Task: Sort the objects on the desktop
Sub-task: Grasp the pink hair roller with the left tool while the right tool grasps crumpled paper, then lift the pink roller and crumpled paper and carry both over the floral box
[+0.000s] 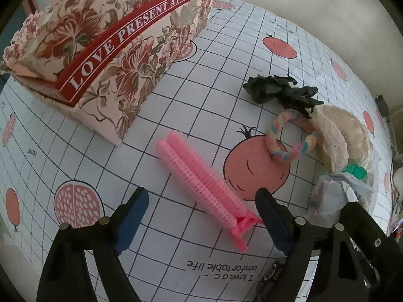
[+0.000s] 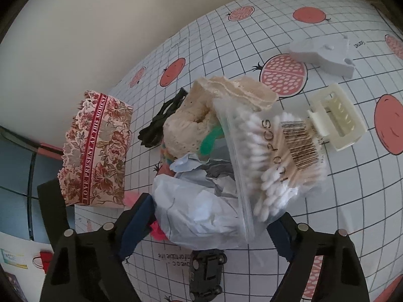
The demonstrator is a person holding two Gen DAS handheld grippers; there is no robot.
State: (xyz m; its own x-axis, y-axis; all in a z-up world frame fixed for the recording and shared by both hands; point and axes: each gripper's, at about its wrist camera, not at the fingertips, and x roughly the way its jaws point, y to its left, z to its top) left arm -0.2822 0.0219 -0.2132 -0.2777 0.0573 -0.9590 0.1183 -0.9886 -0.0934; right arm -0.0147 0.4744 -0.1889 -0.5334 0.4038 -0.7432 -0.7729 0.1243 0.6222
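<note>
Left wrist view: the left gripper (image 1: 201,214) hangs low over the surface (image 1: 176,105), its blue-padded fingers (image 1: 132,220) spread wide on either side of the hinge end of a pink hair clip (image 1: 201,183); whether the pads touch it cannot be told. The clip lies flat on the gridded, pomegranate-printed cloth, running from lower centre toward the middle of the frame. At upper left stands a floral gift box (image 1: 121,50) lettered "LOVE PRESENT AT THIS MOMENT". At centre right sits a black scrunchie (image 1: 279,90), and just below it a pastel twisted hair tie (image 1: 284,148) rests against a cream lace scrunchie (image 1: 337,136). Crumpled white paper (image 1: 335,188) lies at lower right, with something green just above it.

Right wrist view: the right gripper (image 2: 211,224) is likewise spread, its fingers (image 2: 137,221) flanking crumpled paper (image 2: 191,209) and the lower end of a clear bag of cotton swabs (image 2: 272,161) at frame centre. The bag leans on the lace scrunchie (image 2: 199,118) above it. A cream claw clip (image 2: 337,118) lies at right, just beside the bag, with a white foam block (image 2: 325,55) at upper right. A black toy car (image 2: 206,274) sits at bottom centre between the gripper arms. The gift box (image 2: 98,151) stands at left.
</note>
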